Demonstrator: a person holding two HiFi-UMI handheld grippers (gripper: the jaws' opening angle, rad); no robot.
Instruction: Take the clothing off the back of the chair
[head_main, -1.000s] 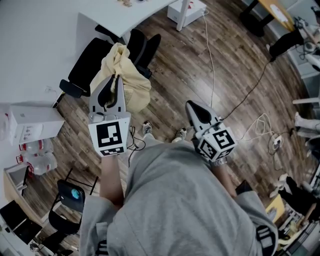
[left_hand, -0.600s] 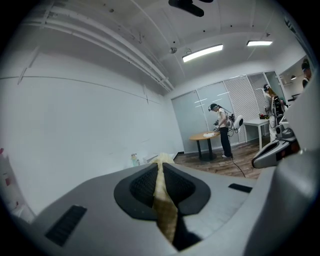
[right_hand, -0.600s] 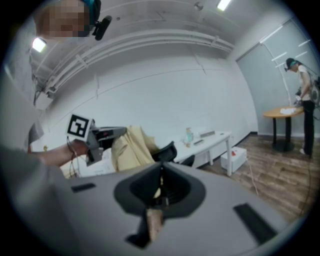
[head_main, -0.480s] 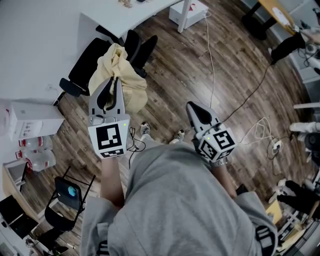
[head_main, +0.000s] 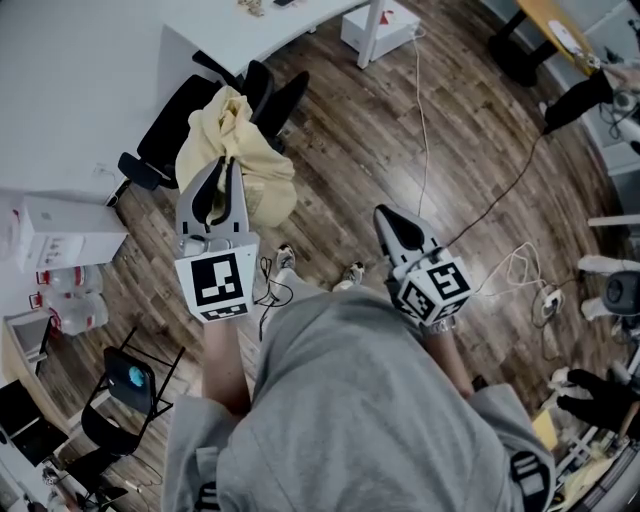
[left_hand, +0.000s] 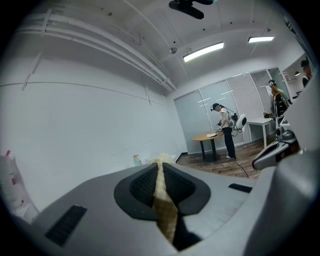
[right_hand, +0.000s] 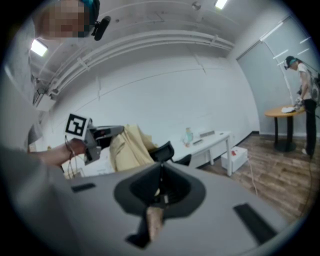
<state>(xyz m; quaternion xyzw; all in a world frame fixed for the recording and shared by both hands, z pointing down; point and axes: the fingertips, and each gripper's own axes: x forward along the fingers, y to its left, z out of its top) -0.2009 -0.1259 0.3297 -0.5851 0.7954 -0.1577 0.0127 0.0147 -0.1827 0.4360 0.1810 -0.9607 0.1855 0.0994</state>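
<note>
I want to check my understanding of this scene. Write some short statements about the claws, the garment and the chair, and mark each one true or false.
1. The left claw is closed on a pale yellow garment. True.
2. The right claw also grips the garment. False: it is shut, empty and apart from the garment.
3. The office chair is black. True.
4. The floor is carpeted. False: it is made of wooden planks, with cables lying on it.

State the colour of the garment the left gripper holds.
Pale yellow garment; the head view shows it best.
</note>
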